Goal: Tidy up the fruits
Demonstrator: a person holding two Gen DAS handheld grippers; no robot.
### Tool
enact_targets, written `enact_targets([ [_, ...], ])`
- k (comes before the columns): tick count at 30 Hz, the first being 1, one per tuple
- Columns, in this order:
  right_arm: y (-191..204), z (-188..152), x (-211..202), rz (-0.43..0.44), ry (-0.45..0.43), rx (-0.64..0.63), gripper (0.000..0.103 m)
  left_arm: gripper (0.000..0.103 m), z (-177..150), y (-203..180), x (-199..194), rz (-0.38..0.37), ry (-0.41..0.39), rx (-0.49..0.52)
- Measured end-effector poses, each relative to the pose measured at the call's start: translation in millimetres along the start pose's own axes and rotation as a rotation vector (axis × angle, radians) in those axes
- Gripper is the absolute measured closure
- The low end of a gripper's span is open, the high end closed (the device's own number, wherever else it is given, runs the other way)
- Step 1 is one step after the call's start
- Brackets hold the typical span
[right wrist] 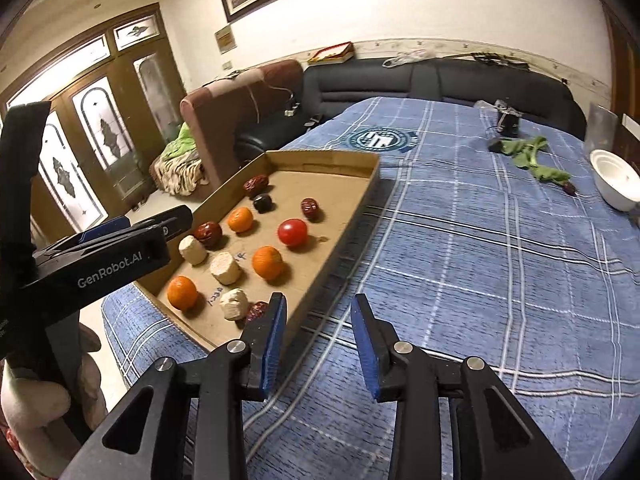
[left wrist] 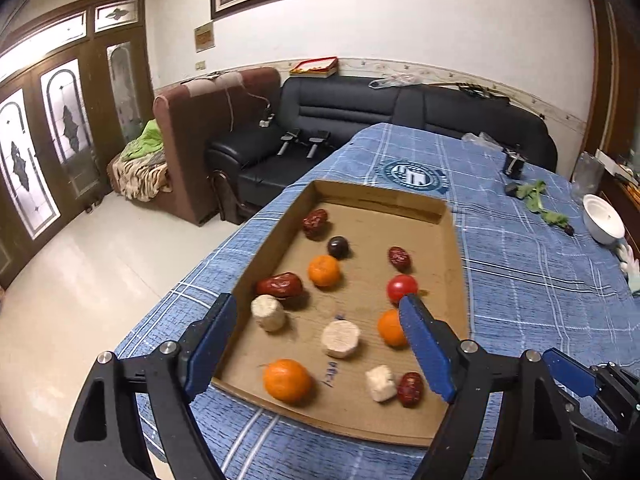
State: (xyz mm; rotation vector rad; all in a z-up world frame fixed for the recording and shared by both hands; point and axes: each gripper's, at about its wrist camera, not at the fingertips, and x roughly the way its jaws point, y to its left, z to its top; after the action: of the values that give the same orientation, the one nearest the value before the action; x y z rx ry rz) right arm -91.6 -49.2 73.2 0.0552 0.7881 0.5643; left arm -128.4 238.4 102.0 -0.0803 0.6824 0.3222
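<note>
A shallow cardboard tray (left wrist: pixel 456 256) (right wrist: pixel 360 184) lies on the blue checked tablecloth. In it are three oranges, one at the near left (left wrist: pixel 286 380) (right wrist: pixel 182 292), a red tomato (left wrist: pixel 402 287) (right wrist: pixel 293 232), several red dates (left wrist: pixel 280 285), a dark plum (left wrist: pixel 338 247) (right wrist: pixel 262 202) and three pale beige chunks (left wrist: pixel 340 338). My left gripper (left wrist: pixel 316 312) is open and empty, held above the tray's near half. My right gripper (right wrist: pixel 320 312) is open and empty, over the cloth just right of the tray's near corner.
A white bowl (left wrist: pixel 602 218) (right wrist: pixel 614 182) and leafy greens (right wrist: pixel 532 160) lie at the table's far right, with a small dark clip (right wrist: pixel 507 122) behind. A black sofa (left wrist: pixel 360 120) and a brown armchair (left wrist: pixel 200 128) stand beyond the table's far edge.
</note>
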Motion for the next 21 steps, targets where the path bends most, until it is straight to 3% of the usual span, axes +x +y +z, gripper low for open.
enact_targets([
  [21,-27.4,-10.3,-14.0,-0.046,-0.018,0.053,0.062,0.020,-8.2,-41.3,-7.3,-0.077,0.015,0.073],
])
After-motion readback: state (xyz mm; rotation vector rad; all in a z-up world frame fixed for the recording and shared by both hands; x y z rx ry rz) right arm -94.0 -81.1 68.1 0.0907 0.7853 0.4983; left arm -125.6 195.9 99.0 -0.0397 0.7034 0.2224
